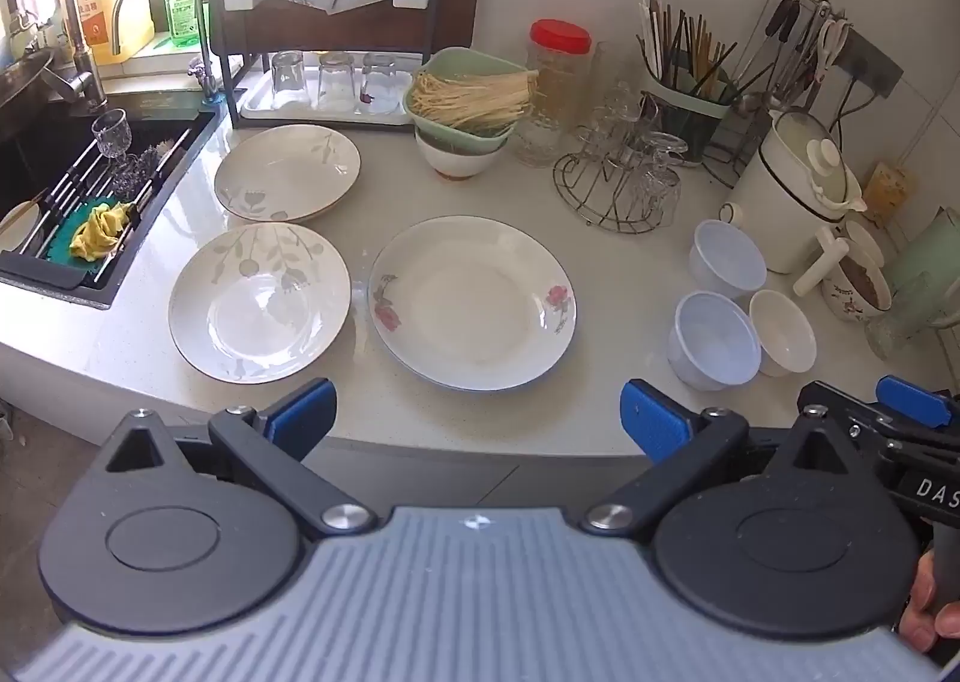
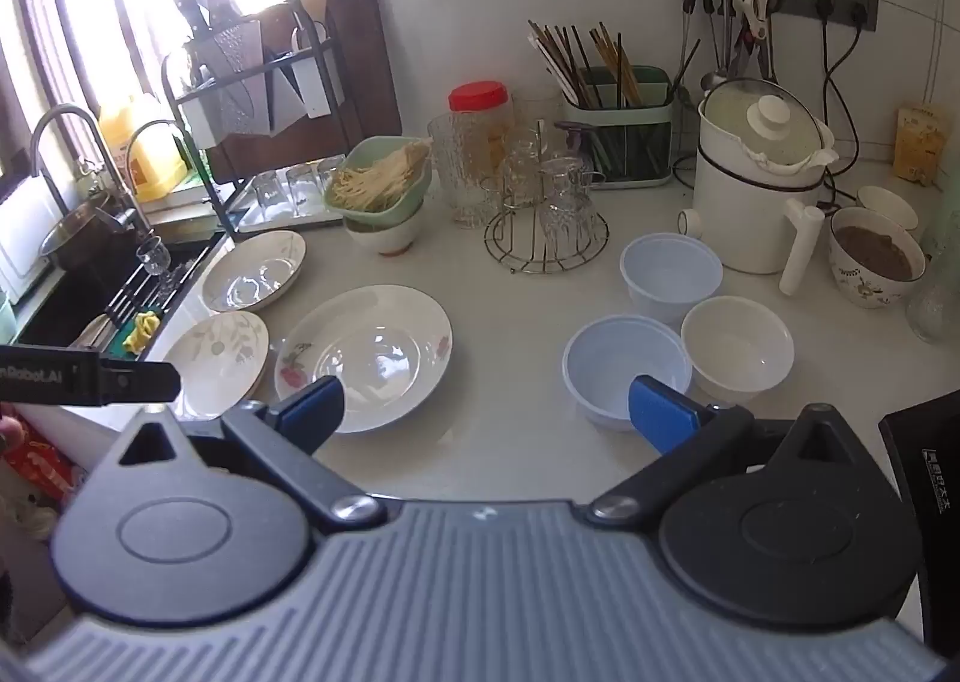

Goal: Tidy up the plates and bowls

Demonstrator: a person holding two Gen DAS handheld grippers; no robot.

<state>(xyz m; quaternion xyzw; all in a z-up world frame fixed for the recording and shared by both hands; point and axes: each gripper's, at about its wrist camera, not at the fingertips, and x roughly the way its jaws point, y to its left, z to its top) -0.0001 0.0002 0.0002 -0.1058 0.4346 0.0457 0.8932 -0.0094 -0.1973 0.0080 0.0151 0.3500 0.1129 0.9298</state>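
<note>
Three plates lie on the pale counter (image 1: 600, 286): a rose-patterned plate (image 1: 474, 304) (image 2: 366, 358), a near leaf-patterned plate (image 1: 258, 301) (image 2: 219, 352) and a far leaf-patterned plate (image 1: 288, 172) (image 2: 255, 271). To their right stand two pale blue bowls (image 1: 714, 340) (image 1: 726, 259) and a white bowl (image 1: 783, 331) (image 2: 738, 346). My left gripper (image 1: 477, 412) hovers open just in front of the rose plate, with nothing between its blue pads. My right gripper (image 2: 486, 409) is open too, between the rose plate and the nearer blue bowl (image 2: 627, 370), holding nothing.
A sink (image 1: 60, 172) with a rack and a yellow cloth lies at the left. At the back stand a green bowl of noodles (image 1: 462, 99) stacked on a white bowl, a wire rack of glasses (image 1: 624, 184), a white kettle (image 1: 798, 190) and a filled mug (image 2: 879, 256).
</note>
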